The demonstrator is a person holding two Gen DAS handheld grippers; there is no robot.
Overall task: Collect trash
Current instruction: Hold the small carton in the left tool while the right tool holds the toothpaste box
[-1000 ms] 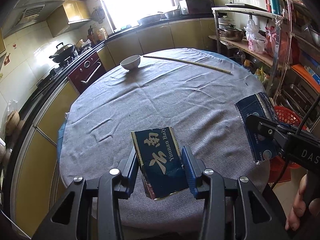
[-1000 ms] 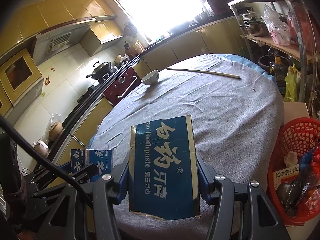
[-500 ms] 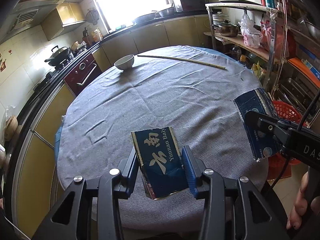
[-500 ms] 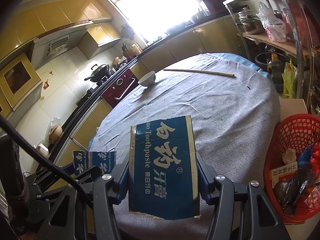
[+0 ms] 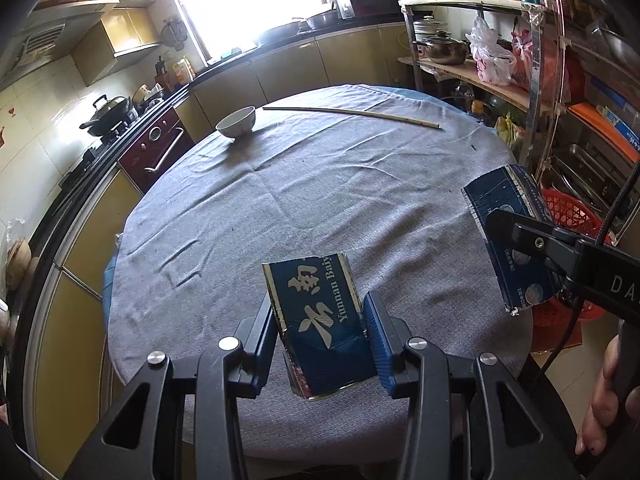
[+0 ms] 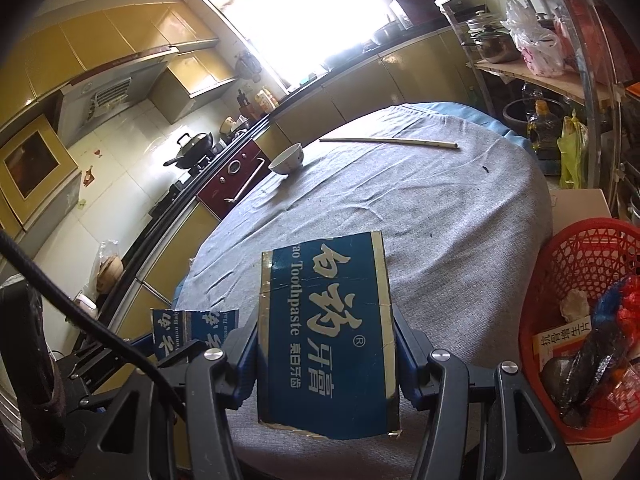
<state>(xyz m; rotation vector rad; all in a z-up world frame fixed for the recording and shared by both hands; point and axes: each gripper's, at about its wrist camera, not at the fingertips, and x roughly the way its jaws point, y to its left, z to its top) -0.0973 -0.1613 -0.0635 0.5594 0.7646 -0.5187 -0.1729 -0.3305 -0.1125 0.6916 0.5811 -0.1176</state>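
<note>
Nothing had shifted since a second earlier: your left gripper [image 5: 320, 334] stayed clamped on the smaller box piece [image 5: 320, 320] at the table's near edge [image 5: 168, 364], your right gripper [image 6: 326, 350] on the larger piece [image 6: 326, 344]. The red basket [image 6: 576, 248] stood just beside the table's right edge; the cloth ahead lay open up to the bowl [image 5: 237, 121] and stick [image 5: 352, 114].

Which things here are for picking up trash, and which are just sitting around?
For the job:
left tool, holding a torn blue box piece
right tool, holding the bigger toothpaste box piece
red basket with trash in it

Just sitting around:
white bowl
long stick
grey tablecloth
</note>
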